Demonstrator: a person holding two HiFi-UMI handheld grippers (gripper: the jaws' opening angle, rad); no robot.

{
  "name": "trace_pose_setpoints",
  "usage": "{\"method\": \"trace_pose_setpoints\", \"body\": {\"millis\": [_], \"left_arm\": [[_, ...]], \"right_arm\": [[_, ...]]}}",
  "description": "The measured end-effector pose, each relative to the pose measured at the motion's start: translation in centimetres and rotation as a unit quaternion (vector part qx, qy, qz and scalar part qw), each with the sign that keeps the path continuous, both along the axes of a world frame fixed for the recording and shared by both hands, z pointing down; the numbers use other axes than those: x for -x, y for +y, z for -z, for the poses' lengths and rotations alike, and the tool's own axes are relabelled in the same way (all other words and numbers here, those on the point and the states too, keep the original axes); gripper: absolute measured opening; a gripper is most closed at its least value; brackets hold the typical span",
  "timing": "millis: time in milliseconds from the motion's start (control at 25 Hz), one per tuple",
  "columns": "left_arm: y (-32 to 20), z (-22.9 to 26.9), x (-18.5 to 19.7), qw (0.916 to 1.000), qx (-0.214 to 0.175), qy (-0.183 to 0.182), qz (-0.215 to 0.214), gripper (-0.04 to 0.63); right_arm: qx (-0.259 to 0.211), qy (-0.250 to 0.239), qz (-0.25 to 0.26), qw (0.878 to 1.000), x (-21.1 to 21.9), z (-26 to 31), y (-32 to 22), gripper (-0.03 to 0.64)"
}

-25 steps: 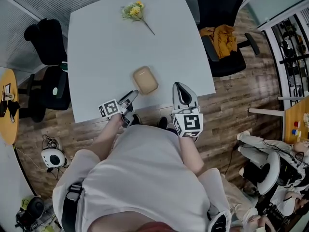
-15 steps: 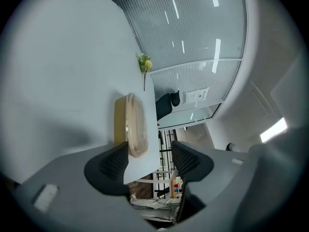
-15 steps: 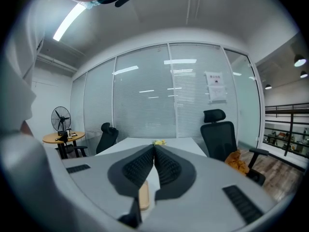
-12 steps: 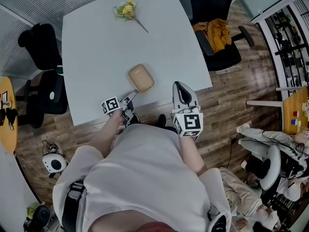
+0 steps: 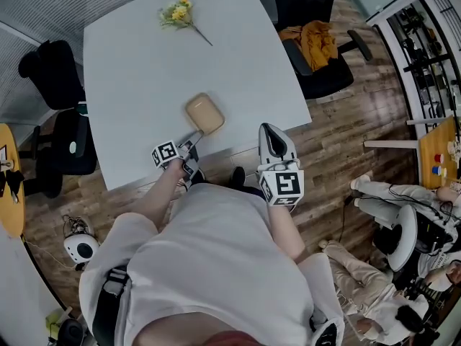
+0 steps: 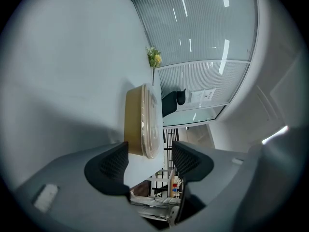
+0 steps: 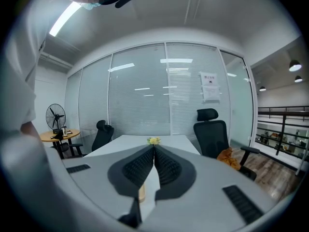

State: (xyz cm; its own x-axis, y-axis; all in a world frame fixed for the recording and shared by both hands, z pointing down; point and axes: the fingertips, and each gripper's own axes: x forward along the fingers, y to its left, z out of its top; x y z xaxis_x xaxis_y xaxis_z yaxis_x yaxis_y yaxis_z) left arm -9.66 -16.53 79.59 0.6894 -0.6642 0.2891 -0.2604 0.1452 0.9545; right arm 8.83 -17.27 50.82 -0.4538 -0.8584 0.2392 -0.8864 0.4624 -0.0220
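Left gripper (image 6: 149, 161) wide, tan box (image 6: 140, 122) just ahead; centre jaws astride its end. Right gripper (image 7: 154, 152) closed, empty.

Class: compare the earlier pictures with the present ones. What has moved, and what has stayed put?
The left claw has moved forward to the tan lidded container, whose near end now reaches its open jaws; nothing is gripped. The right claw stays shut and empty near the table edge. The container and the flower sprig lie as before.
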Motion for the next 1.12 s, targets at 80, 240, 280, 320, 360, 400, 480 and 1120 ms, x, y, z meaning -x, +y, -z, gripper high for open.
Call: {"method": "trace_pose_setpoints", "body": {"millis": [80, 240, 280, 320, 360, 400, 480, 1120], "left_arm": [[-0.2, -0.2, -0.3, 1.0000, 0.003, 0.002, 0.000, 0.268], [-0.2, -0.3, -1.1, 0.9999, 0.009, 0.007, 0.003, 0.267], [-0.1, -0.3, -1.2, 0.9999, 0.010, 0.009, 0.004, 0.268], [-0.2, -0.3, -1.4, 0.9999, 0.010, 0.011, 0.005, 0.267], [-0.2, -0.3, -1.6, 0.9999, 0.010, 0.013, 0.005, 0.267], [-0.2, -0.4, -1.7, 0.9998, 0.010, 0.014, 0.004, 0.268], [-0.3, -0.5, -2.1, 0.9998, 0.013, 0.013, 0.001, 0.267], [0.6, -0.9, -1.8, 0.9993, 0.022, 0.019, 0.022, 0.060]], "right_arm": [[0.002, -0.001, -0.002, 1.000, -0.2, 0.0, 0.1, 0.009], [0.002, 0.001, -0.005, 1.000, -0.5, 0.2, 0.5, 0.009], [0.001, 0.002, -0.005, 1.000, -0.5, 0.2, 0.6, 0.009], [0.000, 0.003, -0.006, 1.000, -0.6, 0.3, 0.7, 0.009], [0.000, 0.004, -0.007, 1.000, -0.7, 0.3, 0.7, 0.009], [0.000, 0.005, -0.008, 1.000, -0.8, 0.4, 0.8, 0.009], [0.000, 0.005, -0.010, 1.000, -1.1, 0.4, 1.0, 0.009], [-0.001, 0.003, -0.024, 1.000, -2.8, 0.4, 2.0, 0.010]]}}
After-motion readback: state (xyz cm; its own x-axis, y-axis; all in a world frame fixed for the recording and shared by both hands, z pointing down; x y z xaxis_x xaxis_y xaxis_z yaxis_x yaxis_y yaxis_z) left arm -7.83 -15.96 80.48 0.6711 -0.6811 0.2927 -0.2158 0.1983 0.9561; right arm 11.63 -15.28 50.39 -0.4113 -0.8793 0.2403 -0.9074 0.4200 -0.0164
